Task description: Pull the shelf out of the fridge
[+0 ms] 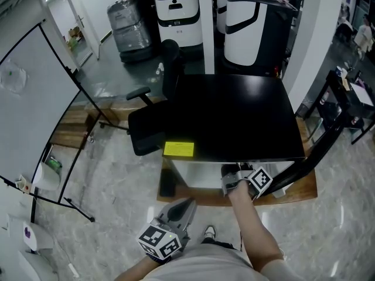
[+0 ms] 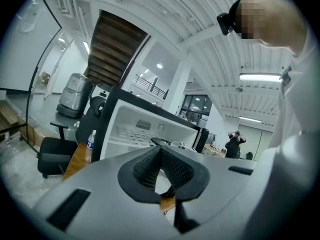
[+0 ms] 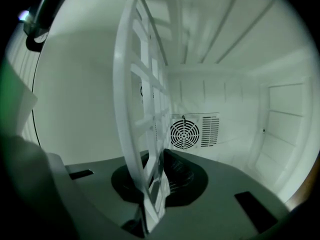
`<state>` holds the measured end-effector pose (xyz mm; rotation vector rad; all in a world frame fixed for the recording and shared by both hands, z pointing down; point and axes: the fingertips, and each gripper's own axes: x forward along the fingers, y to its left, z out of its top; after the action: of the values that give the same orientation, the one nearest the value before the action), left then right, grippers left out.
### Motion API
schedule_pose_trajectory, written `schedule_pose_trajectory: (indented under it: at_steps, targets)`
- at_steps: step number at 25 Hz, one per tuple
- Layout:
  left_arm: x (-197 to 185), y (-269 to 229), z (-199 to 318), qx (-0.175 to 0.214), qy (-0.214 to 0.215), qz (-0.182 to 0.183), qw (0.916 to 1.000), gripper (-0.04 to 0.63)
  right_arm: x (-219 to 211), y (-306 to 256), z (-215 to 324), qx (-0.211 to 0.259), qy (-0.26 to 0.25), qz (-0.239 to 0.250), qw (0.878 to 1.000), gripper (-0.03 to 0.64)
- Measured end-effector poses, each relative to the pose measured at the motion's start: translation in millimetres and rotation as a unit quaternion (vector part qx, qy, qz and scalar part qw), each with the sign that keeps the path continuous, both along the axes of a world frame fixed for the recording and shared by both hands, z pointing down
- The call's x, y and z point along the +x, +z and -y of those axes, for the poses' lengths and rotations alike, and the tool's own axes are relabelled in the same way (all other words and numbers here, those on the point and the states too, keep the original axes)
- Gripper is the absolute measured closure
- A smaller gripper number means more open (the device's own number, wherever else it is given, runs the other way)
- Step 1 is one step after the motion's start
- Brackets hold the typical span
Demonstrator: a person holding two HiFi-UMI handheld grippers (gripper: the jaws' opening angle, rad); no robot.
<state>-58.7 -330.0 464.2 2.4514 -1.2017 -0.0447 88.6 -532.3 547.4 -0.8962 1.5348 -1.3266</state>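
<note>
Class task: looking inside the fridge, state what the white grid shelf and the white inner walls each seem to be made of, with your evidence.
The white grid shelf: probably moulded plastic, satin finish; its bars are flat, broad and look slightly translucent, not thin wire. The white inner walls: likely a smooth plastic liner with soft sheen; ribs are moulded in. Painted metal cannot be excluded.

Between the jaws of the right gripper [image 3: 157, 181], the shelf [image 3: 142, 114] is a white plastic grid, smooth with a faint sheen. The pads [image 3: 180, 176] either side of it are black and finely ribbed — rubbery-looking — set in matt grey plastic. Beyond the jaws, the fridge [image 3: 235, 109] lining is smooth, matt white plastic. The left gripper [image 2: 161, 170] has the same matt grey shell and ribbed black pads.
</note>
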Motion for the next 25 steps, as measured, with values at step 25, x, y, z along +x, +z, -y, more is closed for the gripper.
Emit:
schedule_pose_trajectory:
  at_steps: [25]
  targets:
    - [-13, 0, -23, -0.002, 0.019, -0.007, 0.9998, 0.589, 0, 2, -26, -0.023, 0.021, 0.0, 1.0, 0.574]
